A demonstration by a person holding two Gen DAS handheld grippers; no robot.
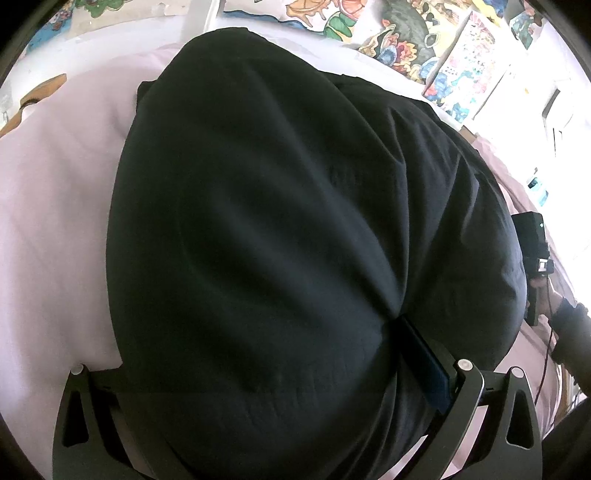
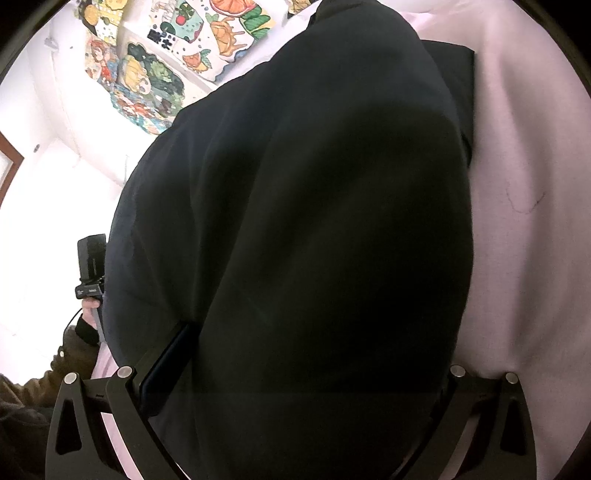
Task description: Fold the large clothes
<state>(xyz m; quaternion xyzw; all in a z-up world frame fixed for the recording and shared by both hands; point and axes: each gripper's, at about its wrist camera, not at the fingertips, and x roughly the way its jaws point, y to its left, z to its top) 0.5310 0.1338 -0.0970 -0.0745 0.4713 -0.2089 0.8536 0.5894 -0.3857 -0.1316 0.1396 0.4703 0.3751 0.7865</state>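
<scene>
Garment (image 1: 295, 221) on sheet (image 1: 55, 221), between tongs

Both wrist views close — sharing black garment (image 1: 295, 221)

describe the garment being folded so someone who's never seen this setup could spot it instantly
Start from the pale pink sheet covering the bed, below the wall of colourful cartoon posters. The black garment is the one large dark mass lying on it, with the left gripper and right gripper each pinching a near edge. Nothing else on the sheet is dark; it is plain and unpatterned.
</scene>
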